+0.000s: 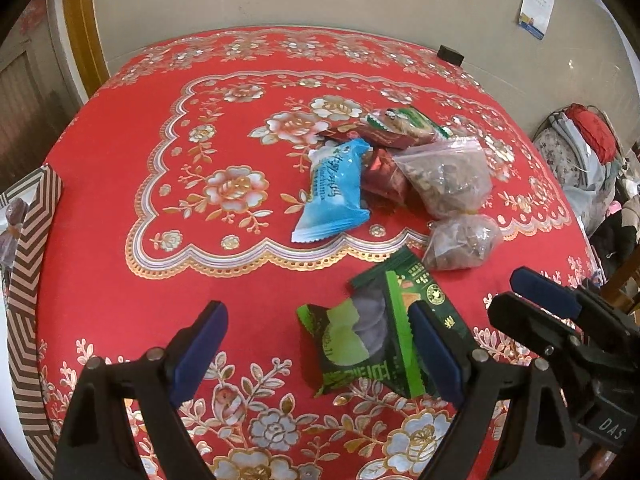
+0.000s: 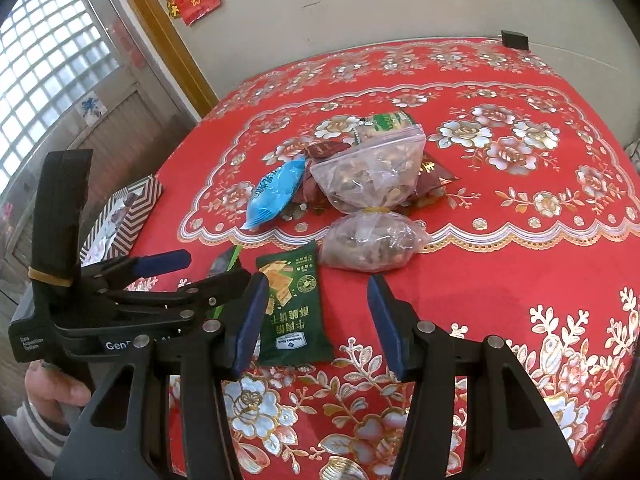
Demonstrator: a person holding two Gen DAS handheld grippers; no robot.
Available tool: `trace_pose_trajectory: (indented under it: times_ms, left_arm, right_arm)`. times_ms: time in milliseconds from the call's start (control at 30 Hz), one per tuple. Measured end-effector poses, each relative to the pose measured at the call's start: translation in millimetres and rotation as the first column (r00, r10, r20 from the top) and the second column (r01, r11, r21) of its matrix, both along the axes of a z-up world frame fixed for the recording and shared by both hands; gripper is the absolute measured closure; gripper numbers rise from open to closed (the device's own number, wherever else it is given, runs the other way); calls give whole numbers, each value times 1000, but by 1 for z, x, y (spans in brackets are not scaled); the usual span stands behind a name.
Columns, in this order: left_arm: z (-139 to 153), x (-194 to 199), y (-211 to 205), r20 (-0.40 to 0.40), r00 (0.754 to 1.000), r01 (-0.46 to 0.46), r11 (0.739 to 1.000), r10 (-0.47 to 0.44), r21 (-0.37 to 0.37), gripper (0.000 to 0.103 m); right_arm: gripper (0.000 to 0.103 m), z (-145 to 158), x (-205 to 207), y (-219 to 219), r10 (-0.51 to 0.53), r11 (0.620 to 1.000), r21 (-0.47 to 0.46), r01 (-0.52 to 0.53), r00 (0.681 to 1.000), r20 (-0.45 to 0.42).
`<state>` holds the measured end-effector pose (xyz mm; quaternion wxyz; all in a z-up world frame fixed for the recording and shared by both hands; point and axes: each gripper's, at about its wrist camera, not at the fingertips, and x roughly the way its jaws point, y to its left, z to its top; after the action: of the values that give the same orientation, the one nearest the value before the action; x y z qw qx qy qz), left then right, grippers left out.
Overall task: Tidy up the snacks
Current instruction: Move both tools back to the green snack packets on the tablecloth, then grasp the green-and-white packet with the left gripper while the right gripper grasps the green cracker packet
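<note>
Snacks lie in a loose pile on the red flowered tablecloth. A light-green packet lies over a dark-green biscuit packet, also in the right wrist view. Behind are a blue packet, a clear zip bag of nuts, a small tied clear bag, dark red wrappers and a green-topped packet. My left gripper is open, just above the table with the light-green packet between its fingers. My right gripper is open beside the dark-green packet, empty.
A brown-and-white striped box stands at the table's left edge, also in the right wrist view. A small black block sits at the far edge by the wall. Clutter stands off the table's right side.
</note>
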<state>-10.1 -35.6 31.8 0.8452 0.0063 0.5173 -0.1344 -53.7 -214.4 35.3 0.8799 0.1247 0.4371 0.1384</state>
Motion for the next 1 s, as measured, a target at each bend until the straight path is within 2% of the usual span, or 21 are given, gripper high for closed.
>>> trace_pose_trajectory:
  times_ms: [333, 867, 900, 967, 1000]
  left_arm:
    - [1, 0, 0, 7, 1000, -4, 1000, 4, 9, 11]
    - [1, 0, -2, 30, 1000, 1, 1000, -2, 17, 11]
    - [1, 0, -2, 37, 999, 5, 1000, -5, 16, 12]
    - [1, -1, -2, 40, 999, 14, 1000, -14, 4, 23]
    - [0, 0, -2, 29, 999, 19, 1000, -19, 0, 33]
  right_arm:
    - [52, 1, 3, 7, -11, 999, -45, 11, 1000, 3]
    - [52, -2, 3, 2, -21, 999, -33, 21, 1000, -2]
    - [52, -2, 3, 2, -20, 999, -32, 20, 1000, -2]
    - [52, -2, 3, 2, -19, 999, -30, 19, 1000, -3]
    - [52, -2, 3, 3, -18, 999, -29, 17, 1000, -4]
